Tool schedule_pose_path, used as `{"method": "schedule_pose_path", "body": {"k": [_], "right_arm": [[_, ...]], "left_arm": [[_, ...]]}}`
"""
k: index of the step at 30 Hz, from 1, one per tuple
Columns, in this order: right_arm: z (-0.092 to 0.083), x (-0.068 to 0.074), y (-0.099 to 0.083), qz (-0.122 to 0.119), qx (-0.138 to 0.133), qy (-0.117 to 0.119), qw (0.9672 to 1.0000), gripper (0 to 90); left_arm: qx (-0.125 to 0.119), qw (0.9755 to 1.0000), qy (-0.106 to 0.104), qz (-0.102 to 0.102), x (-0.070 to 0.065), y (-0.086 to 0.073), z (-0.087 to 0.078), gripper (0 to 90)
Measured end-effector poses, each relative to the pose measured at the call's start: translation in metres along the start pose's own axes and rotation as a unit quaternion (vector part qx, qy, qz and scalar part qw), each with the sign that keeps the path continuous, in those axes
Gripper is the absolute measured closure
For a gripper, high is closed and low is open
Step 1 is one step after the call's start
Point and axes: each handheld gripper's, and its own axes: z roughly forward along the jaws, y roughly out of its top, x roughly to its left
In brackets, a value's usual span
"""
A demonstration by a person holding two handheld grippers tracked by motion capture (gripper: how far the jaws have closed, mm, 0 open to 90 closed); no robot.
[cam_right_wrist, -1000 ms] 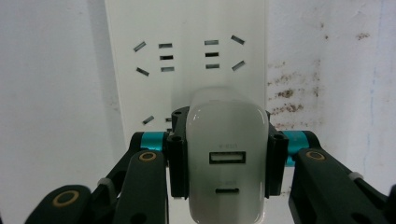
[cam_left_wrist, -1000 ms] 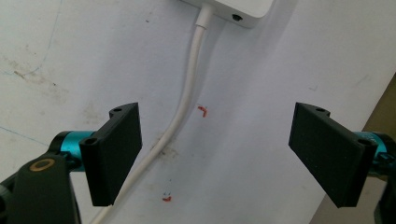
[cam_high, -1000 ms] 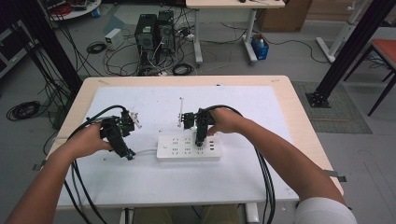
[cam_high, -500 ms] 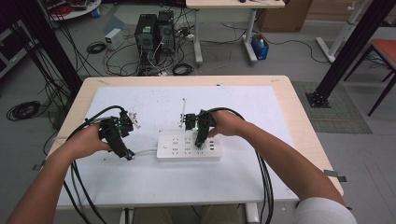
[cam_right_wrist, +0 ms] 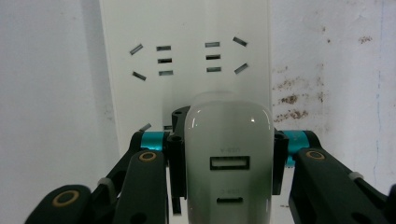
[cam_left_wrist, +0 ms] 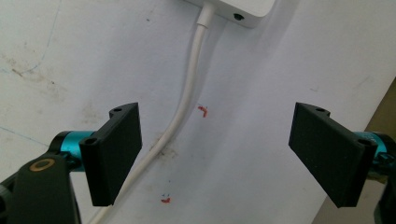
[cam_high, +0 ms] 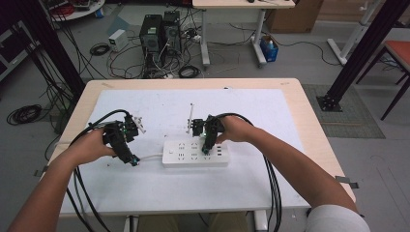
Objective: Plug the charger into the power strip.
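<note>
A table [cam_high: 309,121] w/ a white sheet [cam_high: 159,183] over it is seen across the centre of the high view. On the sheet, just below frame centre, a white power strip [cam_high: 183,155] is laid lengthwise; its white cord [cam_high: 151,157] is run off its left end. In the left gripper view the cord [cam_left_wrist: 187,93] is seen coming down from the strip's end [cam_left_wrist: 243,9] at the top edge, curving toward the lower left of the frame, w/ small red marks [cam_left_wrist: 202,110] on the sheet beside it.

The left gripper [cam_high: 129,155] is held left of centre in the high view, tips down at the cord near the strip's left end. In its own view the left gripper [cam_left_wrist: 217,154] is shown w/ jaws wide apart, nothing clamped; the cord passes just beside the left-hand jaw, behind it, contact can't be told.

The right gripper [cam_high: 208,147] is held at centre, over the strip's right half. In its own view the right gripper [cam_right_wrist: 229,158] is clamped on a white USB charger [cam_right_wrist: 229,154], pads pressed on both its sides; the charger is at bottom centre of the frame, its two ports facing the camera, over the strip [cam_right_wrist: 187,28], whose socket slots are seen in the upper part of the frame
</note>
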Motion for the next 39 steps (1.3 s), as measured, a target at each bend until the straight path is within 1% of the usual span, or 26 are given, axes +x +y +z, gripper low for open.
{"method": "schedule_pose_path", "body": {"k": [3, 5, 7, 8, 9, 10, 11, 12, 13, 15, 17, 18, 19, 21, 22, 24, 25, 26, 28, 29, 31, 32, 33, 37, 38, 39], "right_arm": [[0.000, 0.000, 0.001, -0.004, 0.003, 0.000, 1.0000, 62.3], [0.000, 0.000, -0.001, -0.010, -0.005, -0.003, 0.9999, 61.9], [-0.001, 0.000, -0.001, -0.011, -0.007, -0.003, 0.9999, 58.6], [-0.005, -0.002, -0.003, 0.013, -0.020, -0.006, 0.9997, 40.8], [-0.009, -0.004, -0.004, 0.022, -0.033, -0.005, 0.9992, 35.2], [-0.009, -0.004, -0.004, 0.022, -0.033, -0.005, 0.9992, 35.2], [-0.023, -0.011, -0.009, 0.059, -0.067, -0.003, 0.9960, 25.5], [-0.027, -0.013, -0.011, 0.070, -0.074, -0.002, 0.9948, 22.3], [-0.027, -0.013, -0.011, 0.070, -0.074, -0.002, 0.9948, 22.3], [-0.041, -0.017, -0.022, 0.097, -0.076, -0.013, 0.9924, 19.2], [-0.042, -0.018, -0.025, 0.096, -0.075, -0.016, 0.9923, 17.5], [-0.044, -0.018, -0.029, 0.104, -0.070, -0.022, 0.9919, 17.3], [-0.048, -0.017, -0.035, 0.121, -0.060, -0.044, 0.9898, 17.2], [-0.050, -0.017, -0.036, 0.123, -0.061, -0.048, 0.9894, 17.2], [-0.056, -0.015, -0.042, 0.131, -0.066, -0.053, 0.9877, 11.3], [-0.063, -0.015, -0.047, 0.140, -0.077, -0.049, 0.9859, 11.2], [-0.068, -0.014, -0.051, 0.136, -0.087, -0.034, 0.9863, 11.2], [-0.071, -0.013, -0.054, 0.137, -0.091, -0.031, 0.9859, 11.2], [-0.075, -0.012, -0.057, 0.134, -0.099, -0.036, 0.9854, 10.5], [-0.081, -0.011, -0.066, 0.153, -0.098, -0.052, 0.9820, 0.7], [-0.086, -0.011, -0.076, 0.172, -0.094, -0.051, 0.9793, 0.8], [-0.086, -0.011, -0.076, 0.172, -0.094, -0.051, 0.9793, 0.8], [-0.091, -0.007, -0.085, 0.185, -0.086, -0.056, 0.9773, 0.8], [-0.099, 0.002, -0.098, 0.199, -0.084, -0.054, 0.9748, 0.8], [-0.105, 0.008, -0.109, 0.209, -0.089, -0.055, 0.9723, 0.8], [-0.109, 0.012, -0.115, 0.213, -0.093, -0.057, 0.9710, 0.8]], "left_arm": [[0.001, 1.0000, 0.000, -0.002, 0.001, -0.001, 0.000, 17.3], [-0.004, 1.0000, 0.000, -0.004, 0.002, -0.002, 0.000, 17.3], [-0.001, 1.0000, 0.001, -0.004, 0.002, -0.001, 0.000, 17.3], [0.001, 1.0000, 0.001, -0.003, 0.002, -0.001, 0.000, 17.3], [0.001, 1.0000, 0.002, -0.002, 0.002, -0.001, 0.000, 17.4], [0.001, 1.0000, 0.002, -0.002, 0.002, -0.001, 0.000, 17.4], [-0.002, 1.0000, 0.001, -0.004, 0.002, 0.000, 0.001, 17.4], [-0.002, 1.0000, 0.001, -0.004, 0.002, 0.000, 0.001, 17.4], [-0.002, 1.0000, 0.000, -0.003, 0.003, 0.000, 0.000, 17.4], [-0.005, 1.0000, 0.000, -0.001, 0.004, 0.001, 0.001, 17.3], [-0.006, 1.0000, 0.000, -0.003, 0.004, 0.002, 0.001, 17.4], [-0.005, 1.0000, 0.000, -0.001, 0.004, 0.002, 0.001, 17.3], [-0.006, 1.0000, 0.001, -0.002, 0.004, 0.002, 0.001, 17.3], [-0.007, 1.0000, 0.001, 0.000, 0.005, 0.003, 0.001, 17.4], [-0.011, 0.9999, 0.001, -0.003, 0.005, 0.003, 0.001, 17.3], [-0.010, 0.9999, 0.001, -0.004, 0.005, 0.003, 0.000, 17.4], [-0.009, 1.0000, 0.001, -0.002, 0.005, 0.003, 0.000, 17.3], [-0.009, 1.0000, 0.001, -0.002, 0.005, 0.003, 0.000, 17.4], [-0.010, 1.0000, 0.001, -0.001, 0.004, 0.002, -0.001, 17.4], [-0.014, 0.9999, 0.002, -0.004, 0.005, 0.001, -0.002, 17.3], [-0.018, 0.9998, 0.003, -0.004, 0.005, 0.001, -0.003, 17.3], [-0.018, 0.9998, 0.004, -0.004, 0.005, 0.001, -0.004, 17.3], [-0.017, 0.9998, 0.006, -0.002, 0.006, 0.001, -0.006, 17.3], [-0.024, 0.9997, 0.005, -0.002, 0.006, 0.002, -0.010, 17.3], [-0.025, 0.9997, 0.006, 0.001, 0.007, 0.002, -0.011, 17.4], [-0.026, 0.9996, 0.006, 0.002, 0.006, 0.003, -0.012, 17.3]]}}
